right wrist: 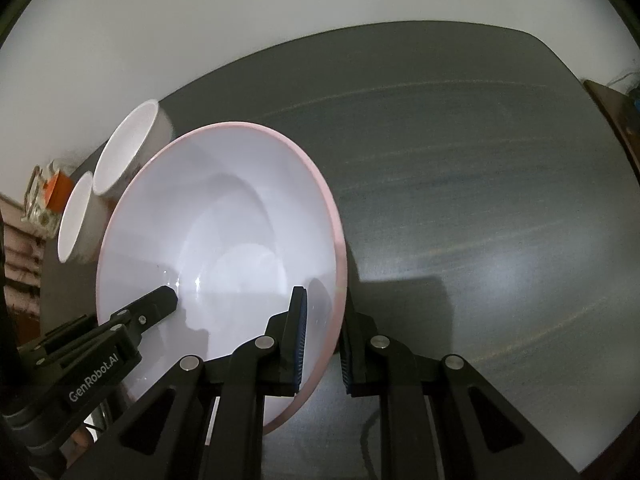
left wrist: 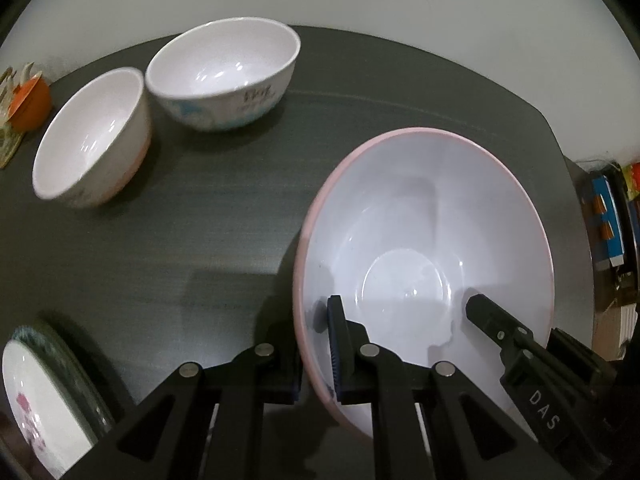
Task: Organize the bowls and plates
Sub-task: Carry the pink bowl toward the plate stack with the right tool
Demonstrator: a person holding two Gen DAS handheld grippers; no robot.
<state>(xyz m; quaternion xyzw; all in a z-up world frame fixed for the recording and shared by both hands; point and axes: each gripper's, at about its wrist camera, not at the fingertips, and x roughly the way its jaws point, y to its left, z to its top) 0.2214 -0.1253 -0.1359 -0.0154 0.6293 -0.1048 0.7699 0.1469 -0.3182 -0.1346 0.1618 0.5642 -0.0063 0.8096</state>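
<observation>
- Both claws, the left gripper [left wrist: 316,354] and the right gripper [right wrist: 323,344], are pinching opposite rims of the large pink-rimmed bowl [left wrist: 420,216].
- Two small bowls [left wrist: 224,72] are waiting unstacked ahead-left of the left gripper; a plate [left wrist: 36,396] is sitting near-left.
- Stacking is probably hardly begun.

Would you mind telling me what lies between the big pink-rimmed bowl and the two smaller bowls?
Only bare dark table separates the pink-rimmed bowl from the two smaller bowls, as the left wrist view shows.
</observation>
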